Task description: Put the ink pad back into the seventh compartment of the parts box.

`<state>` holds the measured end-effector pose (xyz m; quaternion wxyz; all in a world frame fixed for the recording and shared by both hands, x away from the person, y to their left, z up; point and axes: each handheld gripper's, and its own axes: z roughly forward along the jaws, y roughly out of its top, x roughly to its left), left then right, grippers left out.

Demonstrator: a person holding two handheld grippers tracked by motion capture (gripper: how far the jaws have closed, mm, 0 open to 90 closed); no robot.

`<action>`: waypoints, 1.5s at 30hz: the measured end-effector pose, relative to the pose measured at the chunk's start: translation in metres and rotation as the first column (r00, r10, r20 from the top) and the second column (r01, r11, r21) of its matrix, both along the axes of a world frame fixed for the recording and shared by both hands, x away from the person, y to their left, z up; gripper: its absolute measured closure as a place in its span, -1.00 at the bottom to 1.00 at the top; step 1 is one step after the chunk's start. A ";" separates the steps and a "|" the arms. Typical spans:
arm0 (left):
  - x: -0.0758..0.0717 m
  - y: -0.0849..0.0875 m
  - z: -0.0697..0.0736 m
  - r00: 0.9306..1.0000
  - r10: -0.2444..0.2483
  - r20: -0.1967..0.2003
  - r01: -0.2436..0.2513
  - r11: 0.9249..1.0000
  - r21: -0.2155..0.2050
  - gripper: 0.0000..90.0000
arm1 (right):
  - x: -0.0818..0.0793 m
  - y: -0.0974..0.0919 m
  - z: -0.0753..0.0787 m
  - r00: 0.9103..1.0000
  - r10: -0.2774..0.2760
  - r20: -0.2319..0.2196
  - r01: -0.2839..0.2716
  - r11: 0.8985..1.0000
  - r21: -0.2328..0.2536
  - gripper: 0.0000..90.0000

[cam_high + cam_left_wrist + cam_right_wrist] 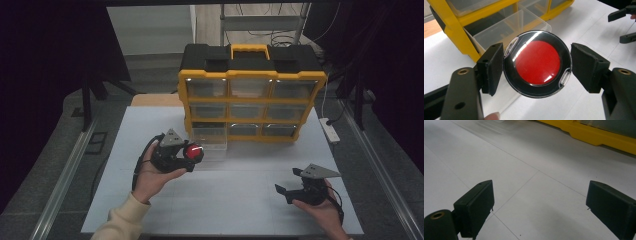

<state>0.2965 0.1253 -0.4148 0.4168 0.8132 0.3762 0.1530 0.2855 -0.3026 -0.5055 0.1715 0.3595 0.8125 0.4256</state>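
Observation:
A round black disc with a red centre (537, 62), inside a clear round case, sits between the pads of my left gripper (537, 65), which is shut on its left and right edges. From above, the disc (195, 151) and left gripper (193, 155) hang just in front of a clear drawer (209, 138) pulled out of the bottom-left slot of a yellow and black organizer (250, 95). The open drawer (511, 27) looks empty. My right gripper (287, 186) is held low over the white table at the front right, open, with nothing between its pads (477, 205).
The organizer has several clear drawers and a yellow handle on top. A white power strip (330, 131) lies at the table's right edge (345, 200). The organizer's yellow base (599, 135) is ahead of the right gripper. Black curtains hang on both sides.

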 end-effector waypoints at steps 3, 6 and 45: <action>0.005 -0.002 0.002 1.000 0.002 -0.001 -0.002 1.000 0.004 -0.33 | 0.000 0.000 0.000 1.000 -0.003 -0.001 0.003 1.000 -0.002 -0.82; 0.010 -0.004 0.003 1.000 0.004 -0.001 -0.004 1.000 0.002 -0.33 | 0.000 0.000 0.000 1.000 -0.002 -0.001 0.002 1.000 -0.002 -0.82; 0.054 -0.029 0.011 1.000 0.014 -0.019 -0.013 0.999 0.049 -0.33 | 0.000 0.000 0.000 1.000 -0.002 -0.004 0.002 1.000 0.002 -0.82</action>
